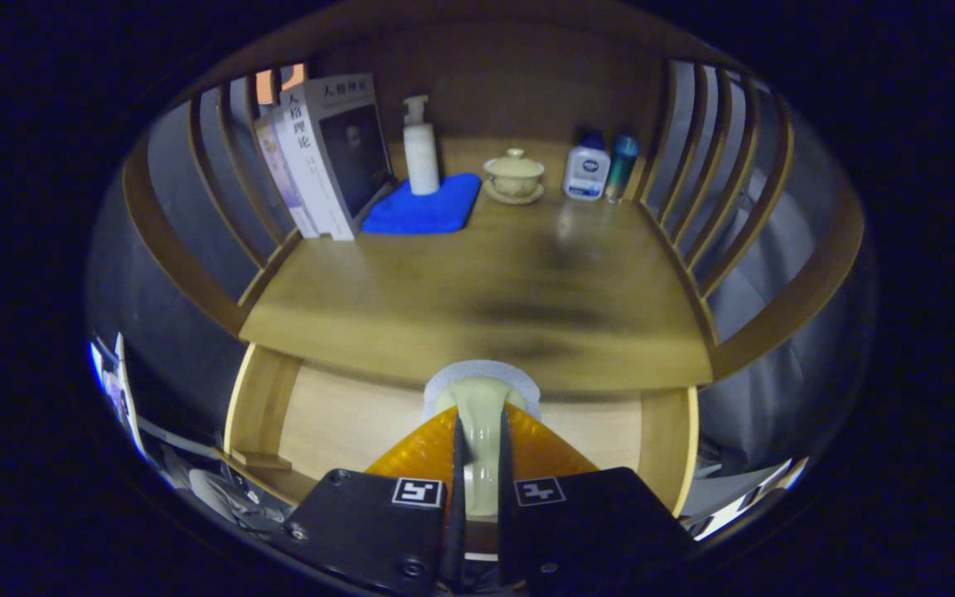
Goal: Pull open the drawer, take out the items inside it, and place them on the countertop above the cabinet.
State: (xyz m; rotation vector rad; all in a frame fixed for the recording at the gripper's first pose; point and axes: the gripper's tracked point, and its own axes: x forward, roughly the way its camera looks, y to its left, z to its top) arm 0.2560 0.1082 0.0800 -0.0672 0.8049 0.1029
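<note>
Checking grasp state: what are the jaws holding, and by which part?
The gripper is shut on a pale cream cup-like item, clamped at its narrow lower stem; its wide end is just above the open drawer.

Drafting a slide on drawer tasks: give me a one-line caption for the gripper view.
Tool shut on the pale drawer knob below the wooden countertop.
</note>
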